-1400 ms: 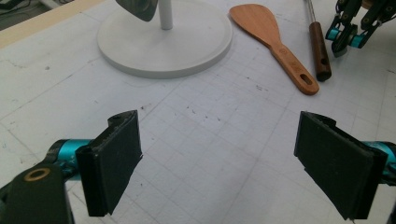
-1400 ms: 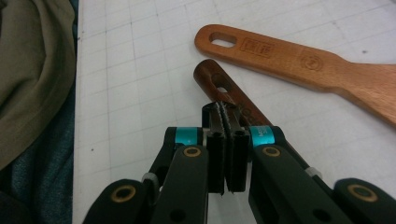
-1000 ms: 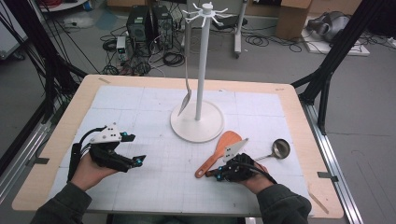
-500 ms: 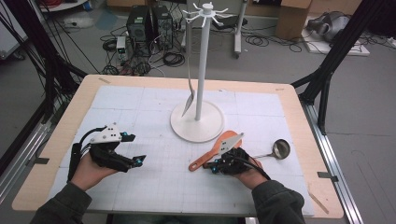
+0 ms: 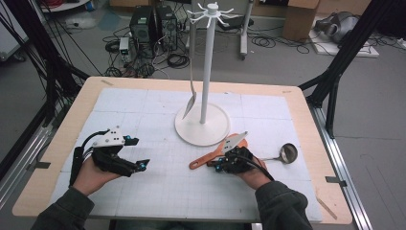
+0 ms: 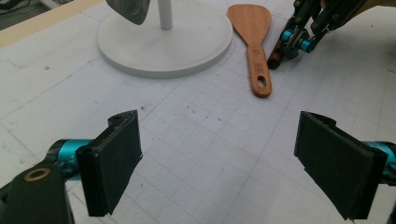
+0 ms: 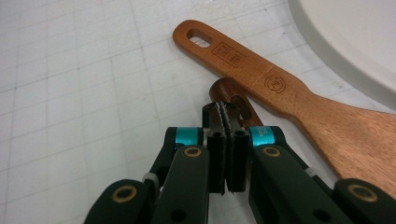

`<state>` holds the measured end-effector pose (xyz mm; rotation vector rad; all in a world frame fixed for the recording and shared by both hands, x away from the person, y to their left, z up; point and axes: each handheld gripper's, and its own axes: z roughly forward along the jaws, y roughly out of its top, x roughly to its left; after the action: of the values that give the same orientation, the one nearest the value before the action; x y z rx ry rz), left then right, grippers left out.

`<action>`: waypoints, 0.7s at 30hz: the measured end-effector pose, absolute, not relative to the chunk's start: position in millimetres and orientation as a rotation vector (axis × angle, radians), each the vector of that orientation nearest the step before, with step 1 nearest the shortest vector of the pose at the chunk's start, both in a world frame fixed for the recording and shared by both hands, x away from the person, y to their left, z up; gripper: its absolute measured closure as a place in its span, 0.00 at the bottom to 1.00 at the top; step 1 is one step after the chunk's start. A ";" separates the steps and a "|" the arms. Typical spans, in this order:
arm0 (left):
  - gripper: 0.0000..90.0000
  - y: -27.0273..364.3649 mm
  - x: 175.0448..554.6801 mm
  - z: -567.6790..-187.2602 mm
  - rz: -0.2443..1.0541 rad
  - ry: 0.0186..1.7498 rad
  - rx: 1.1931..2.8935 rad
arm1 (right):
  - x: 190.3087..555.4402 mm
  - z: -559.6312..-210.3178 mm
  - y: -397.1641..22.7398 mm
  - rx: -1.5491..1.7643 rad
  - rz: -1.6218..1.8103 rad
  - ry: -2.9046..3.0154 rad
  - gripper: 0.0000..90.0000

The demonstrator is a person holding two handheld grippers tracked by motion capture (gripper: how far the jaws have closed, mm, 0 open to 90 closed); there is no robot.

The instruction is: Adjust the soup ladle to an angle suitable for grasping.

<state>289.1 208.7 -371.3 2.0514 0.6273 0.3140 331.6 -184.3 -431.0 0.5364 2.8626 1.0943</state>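
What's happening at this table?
A person holds a two-jaw gripper in each hand. The right gripper is shut, its tips at the holed end of a dark wooden handle lying beside a flat orange-brown wooden spatula. The left gripper rests open on the white gridded mat. A metal spoon hangs from the white utensil stand; a steel ladle lies on the mat.

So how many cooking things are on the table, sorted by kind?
Wooden spatula: 1
Ladle: 1
Metal utensil hanging on the stand: 1
White stand: 1
Total: 4
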 end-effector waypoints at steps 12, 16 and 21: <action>0.17 208.1 289.2 -371.7 0.312 0.627 2.057 | 331.3 -419.4 -196.0 0.562 1.162 2.831 0.92; 0.17 208.0 289.0 -371.6 0.314 0.626 2.059 | 332.5 -413.0 -204.5 0.592 1.181 2.810 0.83; 0.17 208.0 289.2 -371.7 0.311 0.625 2.059 | 335.2 -407.4 -216.7 0.611 1.167 2.785 0.74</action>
<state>289.2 208.0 -371.7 2.0587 0.6253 0.3114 335.2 -216.7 -407.4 0.6113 2.7848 1.1673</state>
